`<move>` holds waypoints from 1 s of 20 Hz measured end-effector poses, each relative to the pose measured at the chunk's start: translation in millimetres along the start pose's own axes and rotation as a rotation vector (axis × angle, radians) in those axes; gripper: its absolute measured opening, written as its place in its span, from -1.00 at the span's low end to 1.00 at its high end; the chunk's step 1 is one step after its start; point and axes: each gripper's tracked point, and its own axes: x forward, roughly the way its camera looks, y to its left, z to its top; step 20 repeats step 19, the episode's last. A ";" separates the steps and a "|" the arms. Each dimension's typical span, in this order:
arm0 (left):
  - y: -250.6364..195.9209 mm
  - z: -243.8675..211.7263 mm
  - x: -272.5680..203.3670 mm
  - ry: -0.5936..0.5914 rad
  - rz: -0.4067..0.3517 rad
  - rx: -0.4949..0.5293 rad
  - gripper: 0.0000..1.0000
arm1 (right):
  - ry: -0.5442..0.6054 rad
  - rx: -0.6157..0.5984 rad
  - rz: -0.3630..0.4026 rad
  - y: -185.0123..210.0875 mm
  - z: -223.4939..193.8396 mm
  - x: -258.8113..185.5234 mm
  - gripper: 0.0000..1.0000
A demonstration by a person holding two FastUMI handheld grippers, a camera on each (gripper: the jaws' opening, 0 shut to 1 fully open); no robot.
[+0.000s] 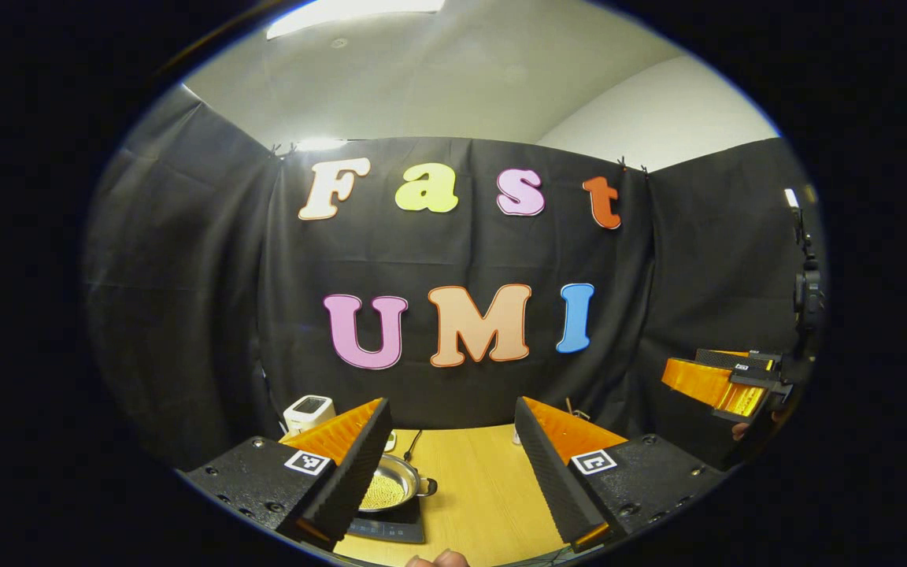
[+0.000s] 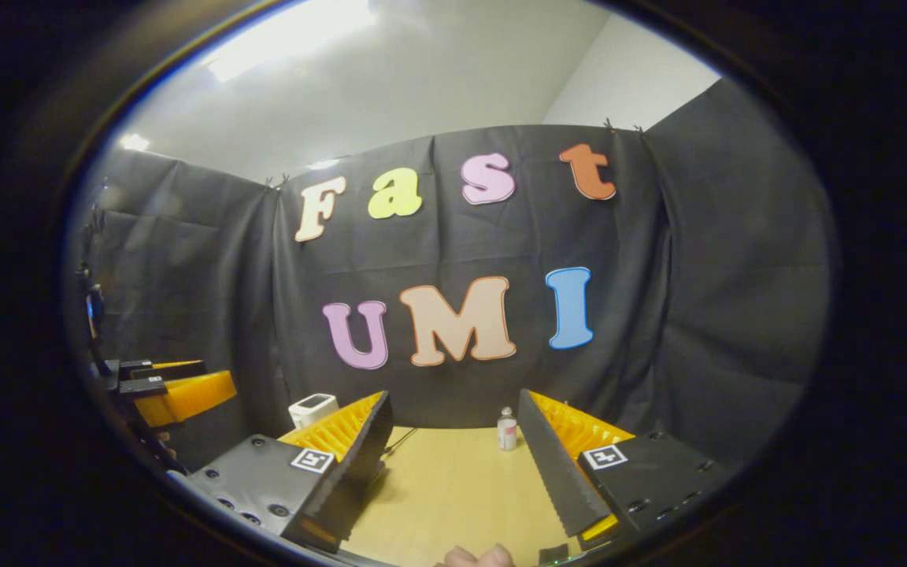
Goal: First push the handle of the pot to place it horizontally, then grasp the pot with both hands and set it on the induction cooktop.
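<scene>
The pot (image 1: 387, 488) sits on the induction cooktop (image 1: 390, 528), while your left hand-held gripper (image 1: 450, 449) and right hand-held gripper (image 2: 453, 441) gape wide, holding nothing.

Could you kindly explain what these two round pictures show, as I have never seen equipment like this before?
A person holds a two-finger gripper in each hand; a camera rides on each one. The left gripper view looks past the open left gripper at a wooden table, where a metal pot sits on a dark induction cooktop. The right gripper view looks past the open right gripper at a small bottle and a white device. Neither gripper holds anything.
</scene>
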 end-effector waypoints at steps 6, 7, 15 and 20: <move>8.1 -5.1 1.1 0.005 -0.013 0.001 0.84 | -0.002 -0.005 -0.011 6.9 -2.4 0.3 0.86; 9.2 -5.6 0.9 0.004 -0.015 0.002 0.90 | -0.001 -0.005 -0.015 7.7 -2.5 -0.1 0.86; -2.0 -12.7 10.0 0.022 -0.075 -0.009 0.90 | 0.004 -0.013 -0.060 -0.6 -6.3 -6.7 0.96; -18.6 -12.7 14.9 0.024 -0.120 -0.001 0.90 | 0.024 -0.009 -0.095 -14.7 -12.4 -17.0 0.86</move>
